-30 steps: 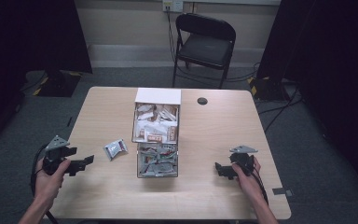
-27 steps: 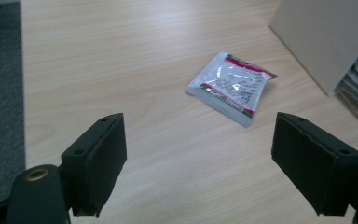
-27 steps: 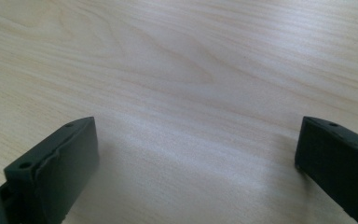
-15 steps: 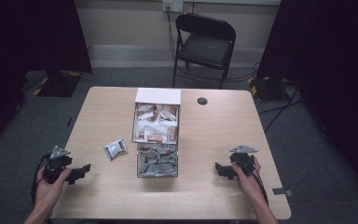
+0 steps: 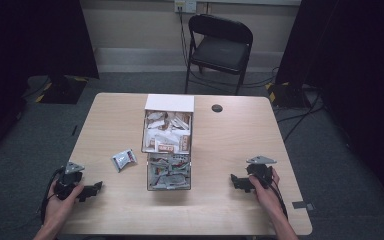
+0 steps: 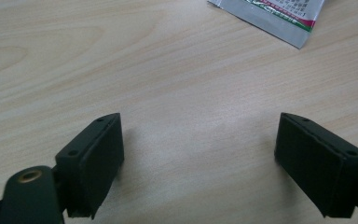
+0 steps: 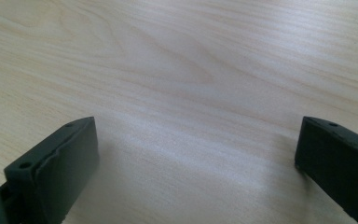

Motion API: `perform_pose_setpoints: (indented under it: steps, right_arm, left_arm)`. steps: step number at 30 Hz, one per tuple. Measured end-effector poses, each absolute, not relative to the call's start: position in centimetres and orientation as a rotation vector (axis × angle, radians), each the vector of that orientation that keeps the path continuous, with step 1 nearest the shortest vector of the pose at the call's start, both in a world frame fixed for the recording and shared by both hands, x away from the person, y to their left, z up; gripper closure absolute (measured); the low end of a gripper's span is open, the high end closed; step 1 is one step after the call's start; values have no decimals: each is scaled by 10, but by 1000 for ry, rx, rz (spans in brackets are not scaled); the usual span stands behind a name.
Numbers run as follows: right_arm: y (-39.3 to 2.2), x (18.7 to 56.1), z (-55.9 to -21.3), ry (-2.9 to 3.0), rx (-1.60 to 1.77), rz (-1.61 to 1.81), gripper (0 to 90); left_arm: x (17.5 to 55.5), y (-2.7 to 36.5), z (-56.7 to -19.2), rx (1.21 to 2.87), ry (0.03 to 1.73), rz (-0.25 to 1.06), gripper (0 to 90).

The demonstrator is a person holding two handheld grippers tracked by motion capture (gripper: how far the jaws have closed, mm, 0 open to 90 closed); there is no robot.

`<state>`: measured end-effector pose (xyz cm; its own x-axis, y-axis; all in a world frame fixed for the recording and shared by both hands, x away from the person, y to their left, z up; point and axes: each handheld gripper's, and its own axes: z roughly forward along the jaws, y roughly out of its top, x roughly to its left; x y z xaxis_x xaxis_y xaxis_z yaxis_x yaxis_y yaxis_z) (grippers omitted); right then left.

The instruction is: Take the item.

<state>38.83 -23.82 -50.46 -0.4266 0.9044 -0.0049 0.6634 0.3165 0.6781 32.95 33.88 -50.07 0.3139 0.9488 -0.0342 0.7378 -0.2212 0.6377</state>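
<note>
1. On the table (image 5: 220, 150), in the high view, the clear box (image 5: 168, 150) of packets stands in the middle, its white lid raised at the far end. A loose sachet (image 5: 124, 159) lies just left of the box, apart from it. The left gripper (image 5: 94, 189) sits low near the table's front left corner, well left of the box; the right gripper (image 5: 236, 181) sits well right of the box, near the front edge. Bare wood lies between each gripper and the box. A small dark disc (image 5: 217, 108) lies beyond the box's far right corner, and a folding chair (image 5: 220, 47) stands behind the table.

2. In the left gripper view, the left gripper (image 6: 200, 163) has its jaws wide apart, having just opened a little further, with only bare wood between them. The sachet (image 6: 272, 16) lies ahead, clear of the jaws. The table edge runs close by on the left.

3. In the right gripper view, the right gripper (image 7: 196, 163) also holds its jaws wide apart over bare wood.
</note>
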Motion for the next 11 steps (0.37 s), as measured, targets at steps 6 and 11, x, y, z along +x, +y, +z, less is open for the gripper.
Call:
perform_pose_setpoints:
  steps: [6, 11]
  right_arm:
    - [-238, 388, -505, 2204, 1393, 858, 0]
    - [-238, 388, -505, 2204, 1394, 858, 0]
  left_arm:
    - [327, 343, -507, 2001, 1427, 526, 118]
    - [327, 345, -511, 1974, 1409, 542, 57]
